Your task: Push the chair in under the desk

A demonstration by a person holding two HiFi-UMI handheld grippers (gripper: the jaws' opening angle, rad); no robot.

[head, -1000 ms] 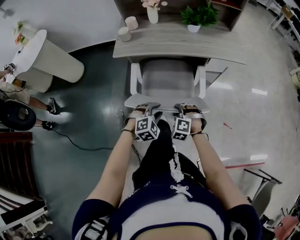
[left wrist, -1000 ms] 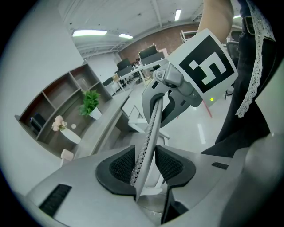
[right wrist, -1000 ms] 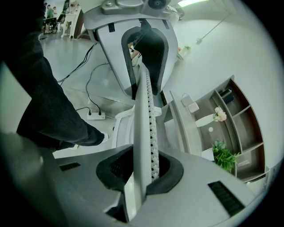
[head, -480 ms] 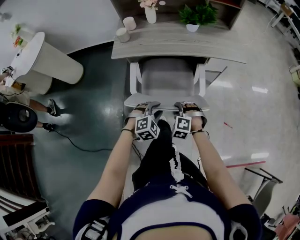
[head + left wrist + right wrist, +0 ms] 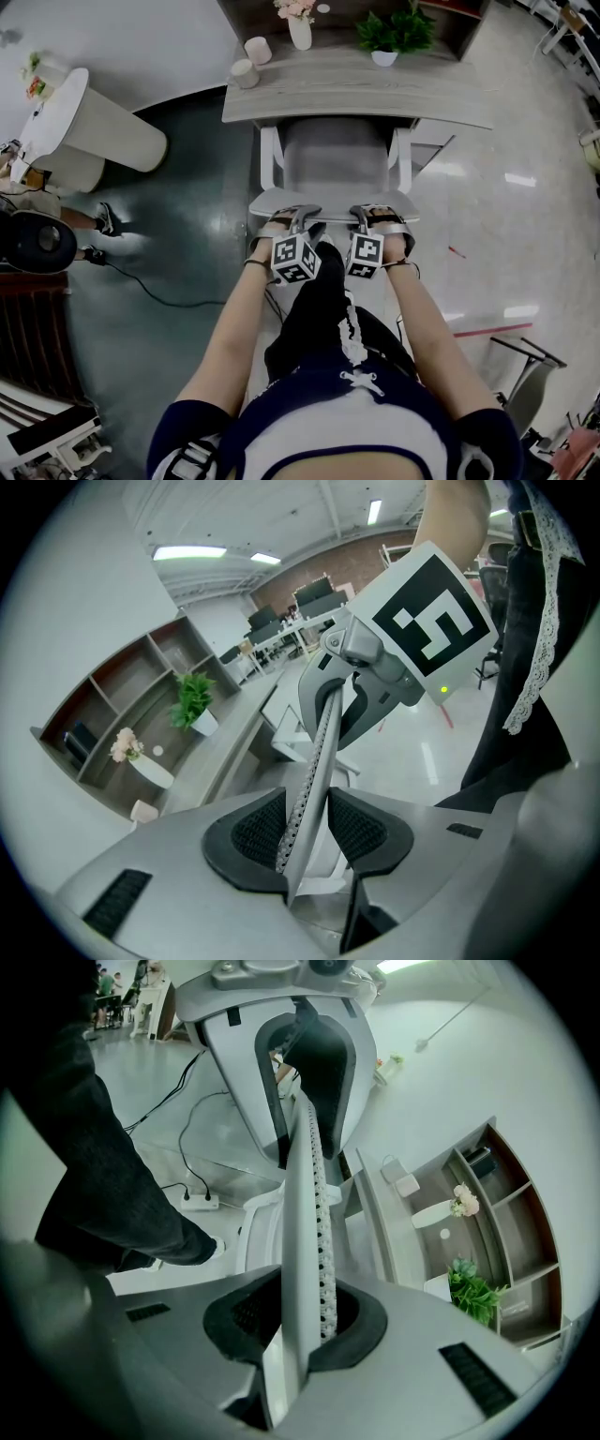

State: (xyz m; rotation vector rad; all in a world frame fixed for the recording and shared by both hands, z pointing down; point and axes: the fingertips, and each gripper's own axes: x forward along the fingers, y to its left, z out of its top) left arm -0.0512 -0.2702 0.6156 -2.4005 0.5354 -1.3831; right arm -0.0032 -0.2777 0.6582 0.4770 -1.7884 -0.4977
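Chair [image 5: 335,159] backrest clamped in left claw [image 5: 301,215] and right claw [image 5: 362,215], flowers [image 5: 296,7] in vase [image 5: 300,35]

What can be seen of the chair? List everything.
The chair is pale grey, with a smooth seat, two white armrests and a thin curved backrest whose edge is dotted with small holes. It stands upright on the shiny floor, facing the wooden desk, with the seat's front end at or under the desk top. The left tool and the right tool each clamp the backrest's top edge, side by side.
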